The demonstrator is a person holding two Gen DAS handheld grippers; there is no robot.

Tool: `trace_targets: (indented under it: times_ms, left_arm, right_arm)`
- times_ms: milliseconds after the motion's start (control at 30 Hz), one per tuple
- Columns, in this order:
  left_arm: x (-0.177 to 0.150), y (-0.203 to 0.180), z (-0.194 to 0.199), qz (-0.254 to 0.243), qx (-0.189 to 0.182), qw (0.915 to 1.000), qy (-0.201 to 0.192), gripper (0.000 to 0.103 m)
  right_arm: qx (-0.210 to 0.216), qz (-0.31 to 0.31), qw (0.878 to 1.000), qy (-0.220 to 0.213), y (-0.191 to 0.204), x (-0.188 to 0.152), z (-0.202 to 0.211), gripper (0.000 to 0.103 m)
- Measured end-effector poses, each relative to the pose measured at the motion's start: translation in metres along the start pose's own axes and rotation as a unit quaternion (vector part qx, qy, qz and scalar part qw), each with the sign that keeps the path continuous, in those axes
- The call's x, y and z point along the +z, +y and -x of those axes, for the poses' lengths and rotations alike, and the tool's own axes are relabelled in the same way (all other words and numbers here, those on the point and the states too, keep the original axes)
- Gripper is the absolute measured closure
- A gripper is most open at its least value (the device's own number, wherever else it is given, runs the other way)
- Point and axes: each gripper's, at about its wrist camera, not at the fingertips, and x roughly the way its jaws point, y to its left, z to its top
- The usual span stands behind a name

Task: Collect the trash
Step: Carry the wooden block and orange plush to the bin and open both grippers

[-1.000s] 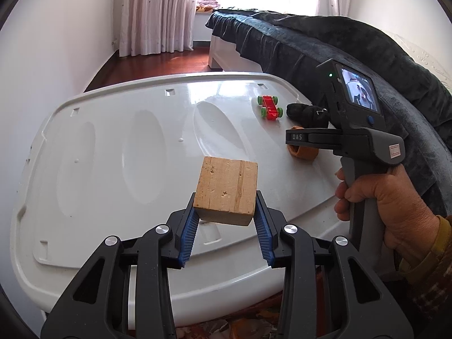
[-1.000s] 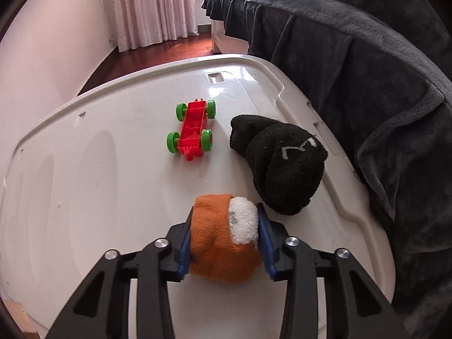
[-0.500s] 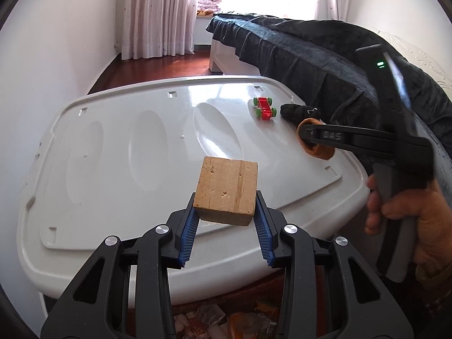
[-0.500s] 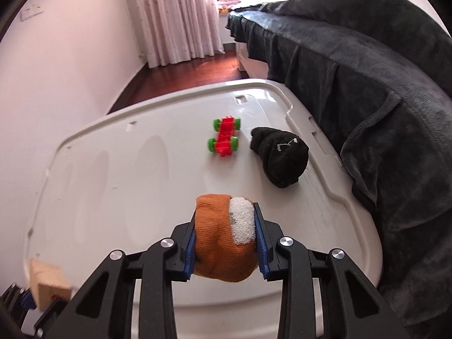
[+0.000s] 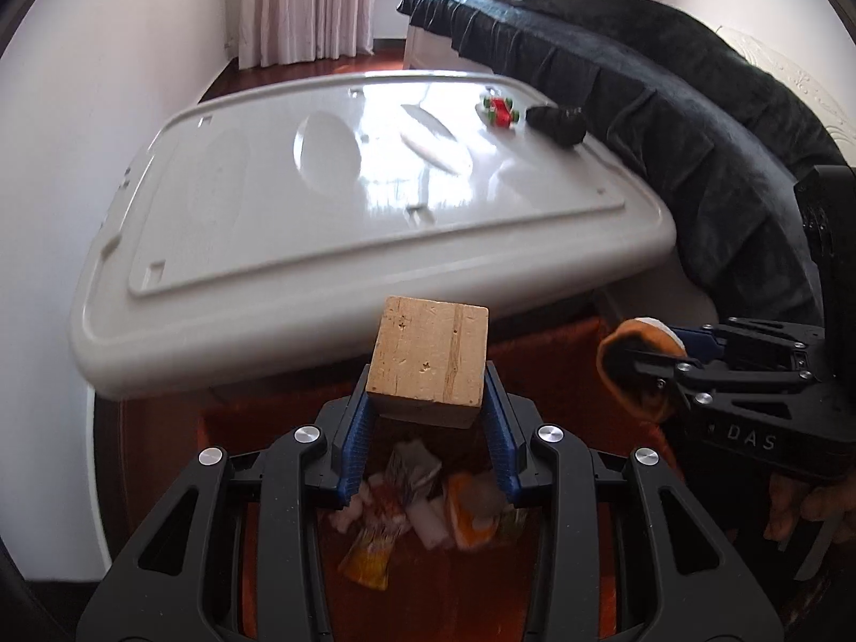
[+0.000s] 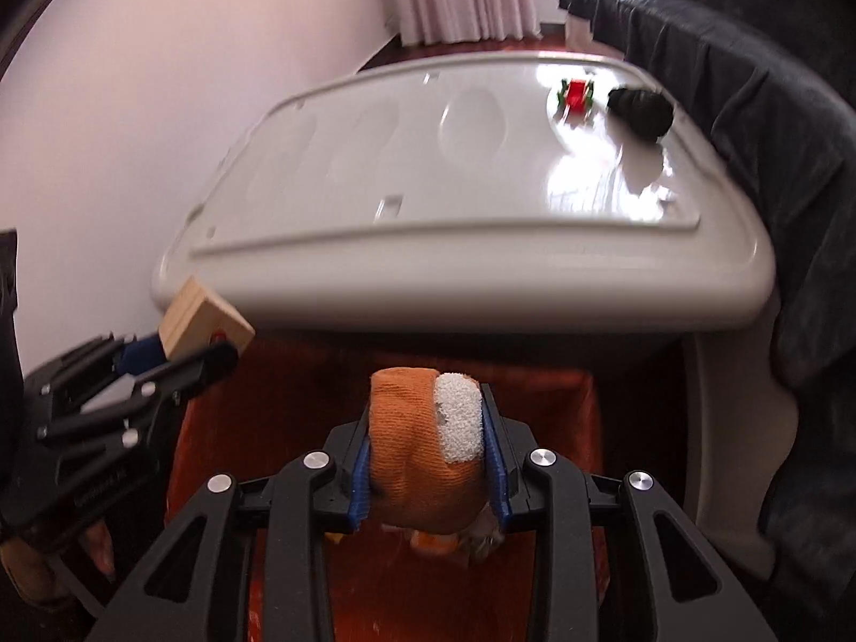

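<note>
Wood block (image 5: pixel 430 358) in my left gripper (image 5: pixel 428 441) looks rigid and fairly light, flat faces squeezed square between the blue pads, so the hold seems solid; orange sock (image 6: pixel 425 444) in my right gripper (image 6: pixel 428 473) is soft, squashed mid-body, unlikely to slip. Both are off the white table (image 5: pixel 224 224) and hang over the red bin (image 5: pixel 540 358) with wrappers in it, block directly above the trash, sock just right of it. Toy car (image 5: pixel 500 109) and black sock (image 5: pixel 556 123) remain on the table's far corner, well apart from both grippers.
</note>
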Motion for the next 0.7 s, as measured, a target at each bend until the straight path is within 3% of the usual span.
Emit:
trace_targets:
  times_ms: [300, 600, 700]
  left_arm:
    - [-0.034, -0.001, -0.003, 0.008, 0.034, 0.9991, 0.024, 0.066]
    - [-0.032, -0.003, 0.002, 0.037, 0.062, 0.9974, -0.001, 0.066]
    - [-0.030, 0.000, 0.005, 0.068, 0.077, 0.9946, -0.016, 0.063]
  right_arm:
    - [-0.015, 0.015, 1.000, 0.021, 0.010, -0.022, -0.016, 0.069]
    - [-0.046, 0.023, 0.999, 0.007, 0.021, -0.027, -0.015, 0.066]
    - [-0.078, 0.021, 0.997, -0.007, 0.027, -0.029, -0.014, 0.043]
